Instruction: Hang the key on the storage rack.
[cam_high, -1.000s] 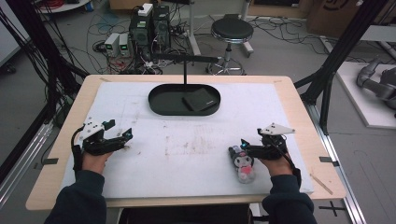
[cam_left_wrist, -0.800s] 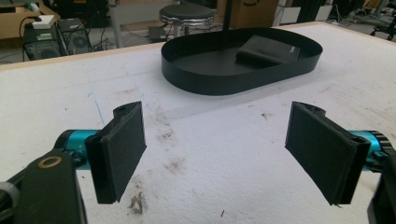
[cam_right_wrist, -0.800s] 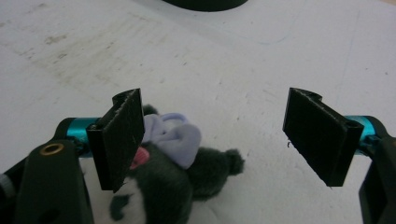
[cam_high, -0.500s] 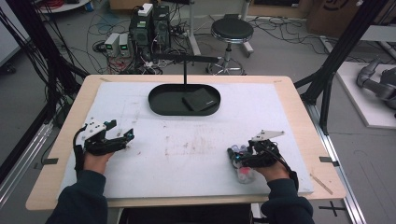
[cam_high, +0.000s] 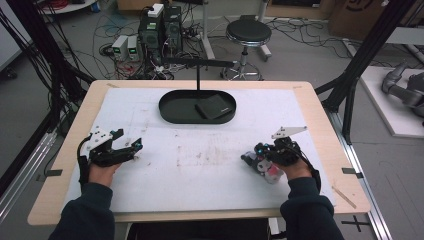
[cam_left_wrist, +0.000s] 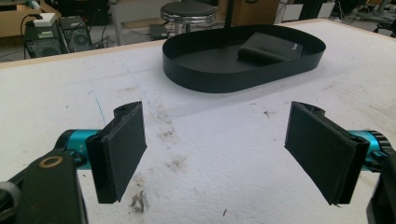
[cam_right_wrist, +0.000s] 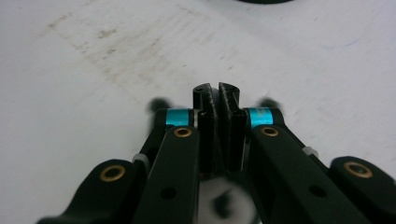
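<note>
Left gripper (cam_high: 131, 142): it rests low over the white table cover (cam_high: 200, 200) at the left side. Its two jaws stand wide apart with nothing between them, and it has no part in the work at this moment.

Black oval tray (cam_high: 167, 112): it stands at the far middle of the table, well apart from both grippers. A flat black box (cam_high: 214, 106) lies inside it, toward its right end.

Small white and pink object (cam_high: 269, 171): it lies on the cover at the right front, directly under the right gripper and just before the person's hand. It looks soft and lumpy, with a dark spot, but it is too blurred to name.

Right gripper (cam_right_wrist: 218, 91): its jaws have just been closing and the pads now meet, with a hair-thin slit between them. I see nothing between the tips. The white object shows blurred lower down, beneath the jaws, and I cannot tell if a thin part of it is pinched.

Advice for the pick: I judge the grip uncertain. It is better to open again, bring the tips lower around the body of the object, close firmly, and lift only then.
</note>
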